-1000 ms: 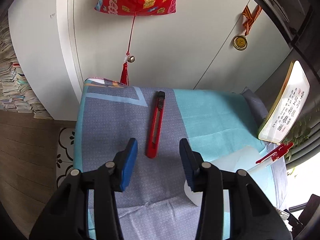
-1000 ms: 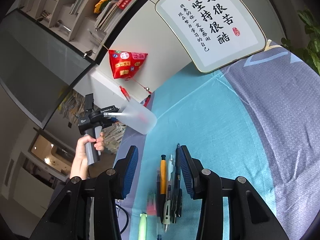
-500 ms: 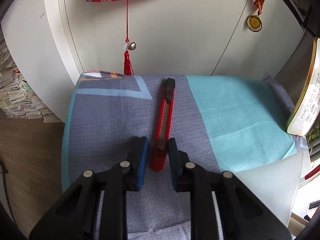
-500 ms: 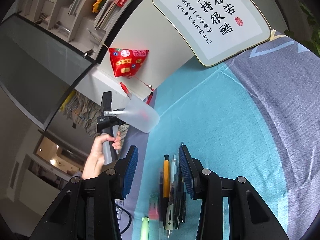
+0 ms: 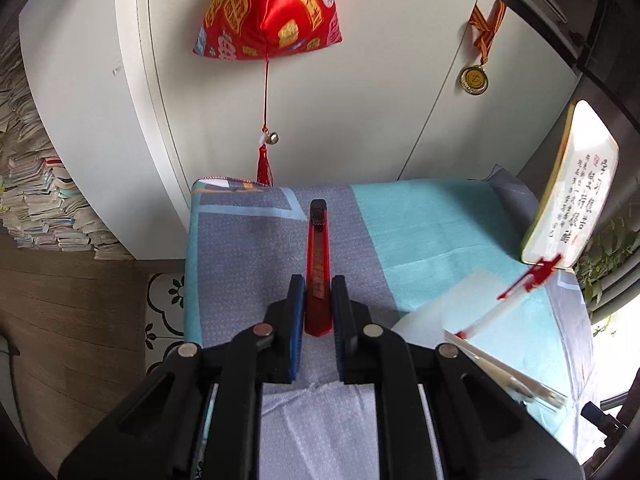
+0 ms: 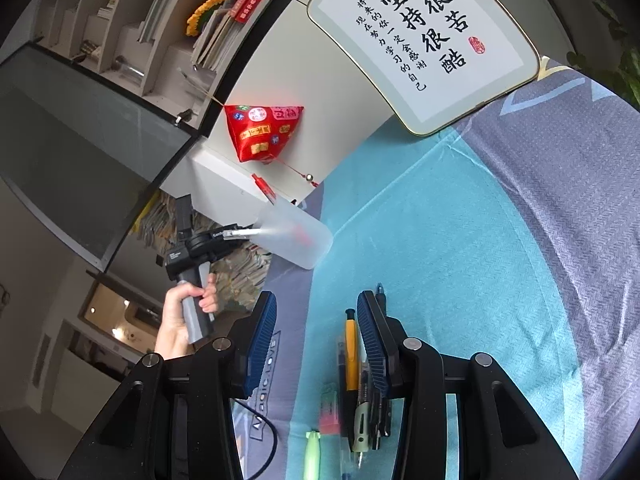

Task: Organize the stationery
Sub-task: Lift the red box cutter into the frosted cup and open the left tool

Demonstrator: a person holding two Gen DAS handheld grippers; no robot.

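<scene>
Left wrist view: the left tool (image 5: pixel 318 304) is closed on the near end of the red utility knife (image 5: pixel 319 264), both blue pads pressed to its sides. A second ago the jaws stood wide apart short of the knife; half a second ago they had narrowed around its end. The knife now appears raised off the patterned cloth (image 5: pixel 248 264) covering the worktop, though the fisheye angle leaves this uncertain. A translucent cup (image 5: pixel 452 312) stands to the right with a red-and-white pen (image 5: pixel 516 296) leaning out of it.

Right wrist view: the right tool (image 6: pixel 316 332) is open and grips nothing, its jaws wide as in the earlier frames, above a row of pens (image 6: pixel 362 392) lying on the teal part of the cloth; an orange-barrelled pen (image 6: pixel 351 356) lies just inside the right jaw. Only this view shows the person's hand (image 6: pixel 184 316) on the left tool's handle, the pens, and the face of the calligraphy plaque (image 6: pixel 424 36). Only the left view shows the knife in the grip.
</scene>
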